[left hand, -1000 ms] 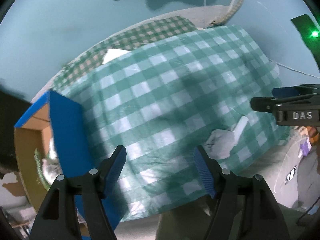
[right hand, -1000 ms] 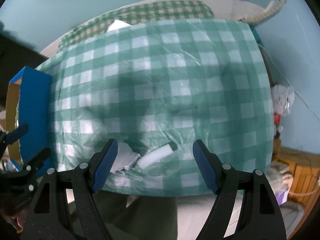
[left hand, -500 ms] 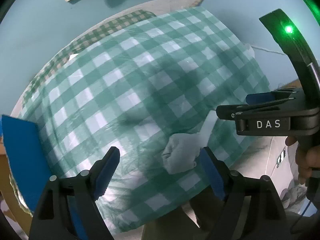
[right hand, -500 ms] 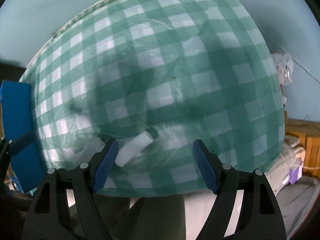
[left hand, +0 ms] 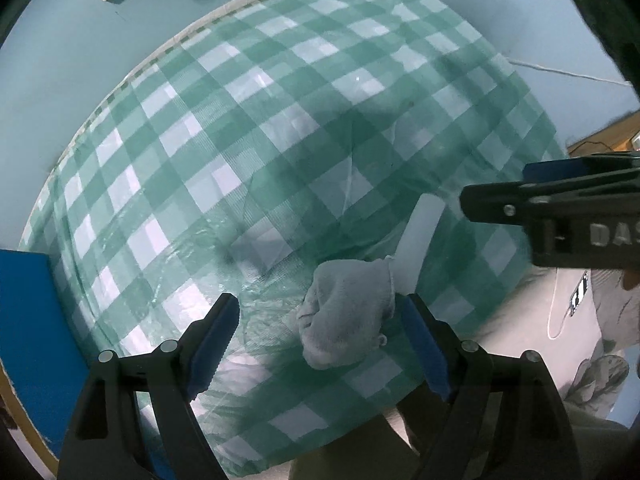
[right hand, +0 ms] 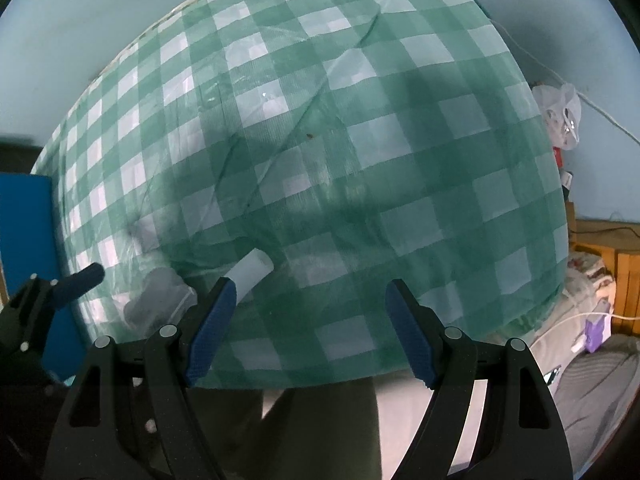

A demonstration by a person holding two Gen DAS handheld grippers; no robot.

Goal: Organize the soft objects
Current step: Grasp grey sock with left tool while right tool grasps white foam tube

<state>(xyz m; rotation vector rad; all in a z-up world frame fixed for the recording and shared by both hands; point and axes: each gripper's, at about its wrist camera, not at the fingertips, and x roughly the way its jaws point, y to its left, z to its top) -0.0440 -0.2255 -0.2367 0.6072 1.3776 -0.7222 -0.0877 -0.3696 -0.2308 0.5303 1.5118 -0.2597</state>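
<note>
1. Surface [left hand: 280, 128], covered with a green-and-white checked cloth, glossy and creased; it fills most of both wrist views.

2. Grey sock [left hand: 346, 312], bunched into a soft lump, lying on the checked cloth near its front edge. In the left wrist view it sits between the fingers of the left gripper [left hand: 320, 344], close against the right-hand blue pad (contact cannot be told for certain). In the right wrist view the same sock [right hand: 154, 300] lies just left of the right gripper's left finger.

3. White tube-like item [left hand: 420, 236], pale and elongated, lying tilted on the cloth just behind and to the right of the sock; in the right wrist view [right hand: 250, 272] its near end lies just beside the tip of the right gripper's left finger.

4. Left gripper: fingers spread wide, blue pads either side of the sock, gripping nothing.

5. Right gripper [right hand: 310, 332]: fingers spread apart over bare cloth, holding nothing; seen side-on in the left wrist view [left hand: 560, 220], beside the white item.

6. Blue box [left hand: 28, 320], cardboard-edged, at the left end of the surface.

7. Blue-green wall [left hand: 80, 40] behind the surface.

8. Wooden crate [right hand: 604, 256] at far right, low down.
</note>
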